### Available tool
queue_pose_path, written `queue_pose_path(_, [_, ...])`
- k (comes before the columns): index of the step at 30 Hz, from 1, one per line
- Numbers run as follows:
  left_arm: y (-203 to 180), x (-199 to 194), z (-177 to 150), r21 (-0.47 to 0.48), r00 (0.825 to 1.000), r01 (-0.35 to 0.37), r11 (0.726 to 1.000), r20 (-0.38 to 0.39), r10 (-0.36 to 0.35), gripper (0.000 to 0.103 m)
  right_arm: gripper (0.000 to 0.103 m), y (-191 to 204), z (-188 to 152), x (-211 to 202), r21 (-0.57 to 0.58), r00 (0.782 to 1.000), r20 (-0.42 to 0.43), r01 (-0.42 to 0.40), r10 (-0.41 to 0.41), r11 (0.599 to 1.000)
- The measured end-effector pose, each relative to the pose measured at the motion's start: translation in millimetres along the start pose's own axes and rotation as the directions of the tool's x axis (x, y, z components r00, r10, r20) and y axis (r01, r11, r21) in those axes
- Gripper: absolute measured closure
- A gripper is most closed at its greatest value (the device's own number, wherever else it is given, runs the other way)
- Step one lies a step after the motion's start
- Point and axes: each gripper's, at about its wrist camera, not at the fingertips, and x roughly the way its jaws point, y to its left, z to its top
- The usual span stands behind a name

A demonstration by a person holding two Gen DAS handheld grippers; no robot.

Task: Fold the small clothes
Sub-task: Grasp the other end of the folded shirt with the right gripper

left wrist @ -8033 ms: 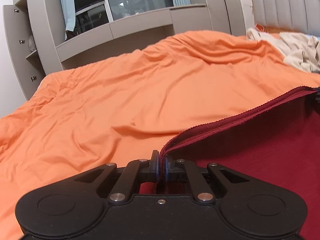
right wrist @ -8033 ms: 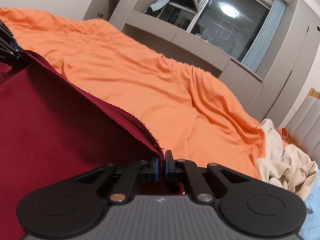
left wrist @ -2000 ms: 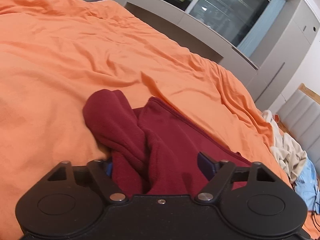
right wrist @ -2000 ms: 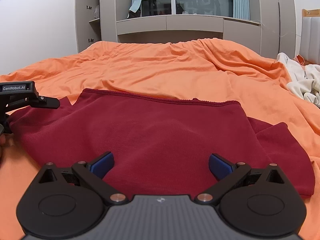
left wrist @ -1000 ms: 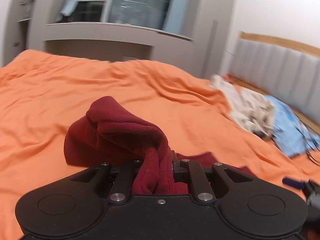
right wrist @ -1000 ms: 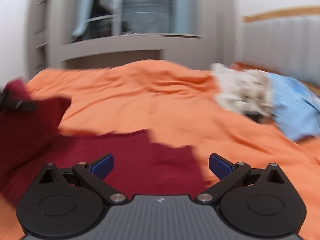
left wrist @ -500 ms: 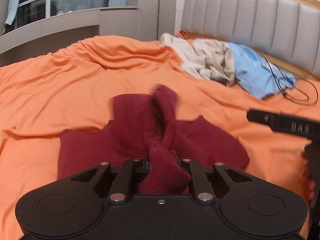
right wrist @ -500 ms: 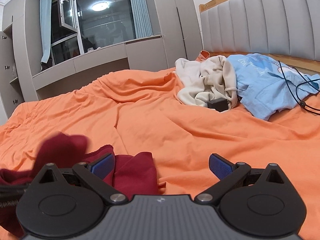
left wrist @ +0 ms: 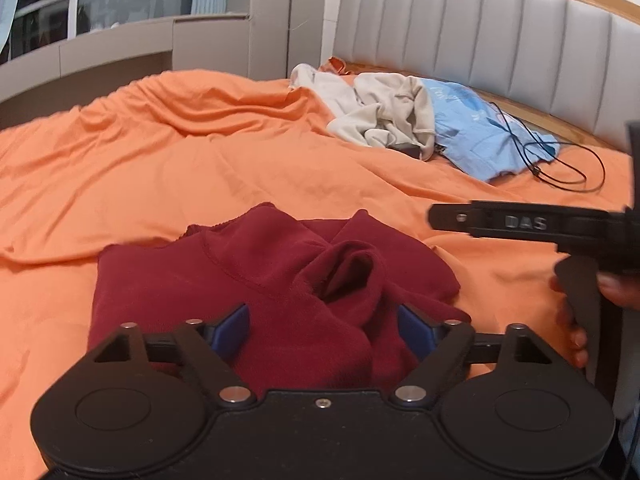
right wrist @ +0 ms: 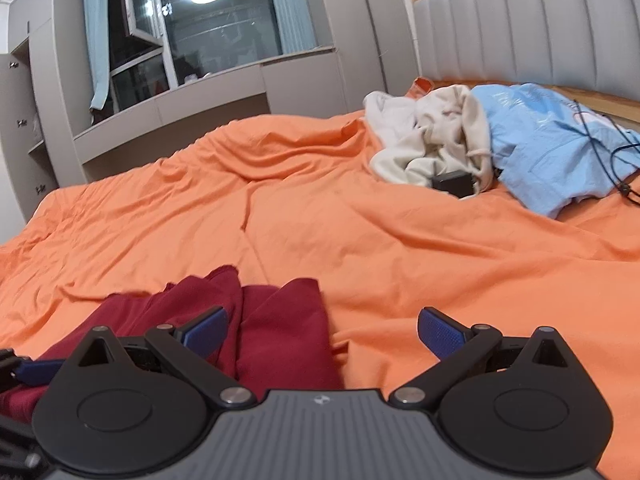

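Note:
A dark red garment lies folded and bunched on the orange bed cover. My left gripper sits low over its near edge. Its jaws are opening, and a rumpled fold of red cloth lies loose between the blue pads, which do not press on it. One black finger of my right gripper reaches in from the right, with a hand behind it. In the right wrist view my right gripper stands open above the garment's right edge and bare orange cover, holding nothing.
A beige garment and a light blue one are heaped by the grey padded headboard. A black cable and a small black box lie there too. Grey cabinets and a window stand beyond the bed.
My left gripper went from shut on a bunch of red cloth to wide apart, and the bunch dropped onto the garment. Both views swung toward the headboard.

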Motion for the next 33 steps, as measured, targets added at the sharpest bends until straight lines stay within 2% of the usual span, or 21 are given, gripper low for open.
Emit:
queue_pose_path(3, [-5.9,-11.6,-6.9,0.042,0.999,-0.009,0.999,0.036,0.008,0.004,0.000,3.9,-0.5,7.0,-0.004,0.998,-0.030,-0.059,0.059,0.998])
queue_pose_path(6, [-8.7,-20.8,-15.3,0.078,0.998,-0.019,0.997,0.059,0.014,0.003,0.000,7.7,3.0,15.6,0.016,0.986,-0.045,-0.159,0.160,0.987])
queue_pose_path(8, [-8.4,-26.8,-20.2,0.098,0.996,-0.042,0.994,0.081,0.034,0.003,0.000,12.9,7.7,21.9,0.013,0.970,-0.047,-0.238,0.239,0.971])
queue_pose_path(11, [-8.0,-34.4,-24.9,0.114,0.991,-0.084,0.990,0.112,0.071,0.001,0.000,22.1,17.2,39.9,0.017,0.924,-0.078,-0.374,0.374,0.927])
queue_pose_path(14, [-6.1,-39.9,-28.6,0.132,0.987,-0.117,0.984,0.127,0.101,0.001,0.000,26.2,26.5,60.8,0.053,0.864,-0.095,-0.492,0.495,0.869])
queue_pose_path(17, [-3.2,-45.7,-33.0,0.141,0.981,-0.143,0.980,0.148,0.122,0.002,0.001,24.4,32.2,79.8,0.098,0.834,-0.101,-0.535,0.543,0.839])
queue_pose_path(19, [-0.7,-48.2,-35.0,0.133,0.979,-0.147,0.980,0.164,0.125,0.008,0.016,22.4,33.7,88.9,0.121,0.834,-0.101,-0.531,0.542,0.839])
queue_pose_path(20, [0.1,-48.7,-35.5,0.128,0.978,-0.144,0.981,0.167,0.122,0.009,0.020,20.8,34.0,92.8,0.125,0.838,-0.108,-0.523,0.535,0.843])
queue_pose_path(25, [-1.0,-50.8,-38.7,0.140,0.979,-0.118,0.983,0.183,0.091,0.020,0.053,21.0,28.9,105.6,0.116,0.863,-0.156,-0.467,0.481,0.876])
queue_pose_path(28, [-1.8,-50.7,-41.0,0.154,0.981,-0.095,0.983,0.180,0.067,0.028,0.062,22.5,24.1,109.1,0.105,0.873,-0.182,-0.441,0.453,0.891])
queue_pose_path(30, [-0.2,-49.1,-40.9,0.148,0.983,-0.086,0.985,0.176,0.060,0.032,0.062,24.1,22.1,111.8,0.096,0.875,-0.200,-0.430,0.440,0.898])
queue_pose_path(32, [2.3,-48.3,-41.0,0.140,0.983,-0.077,0.987,0.174,0.052,0.040,0.065,26.6,19.8,113.8,0.081,0.877,-0.215,-0.422,0.430,0.903])
queue_pose_path(33, [2.9,-47.4,-41.0,0.136,0.984,-0.073,0.988,0.170,0.050,0.047,0.070,28.3,18.6,114.7,0.069,0.879,-0.221,-0.418,0.422,0.906])
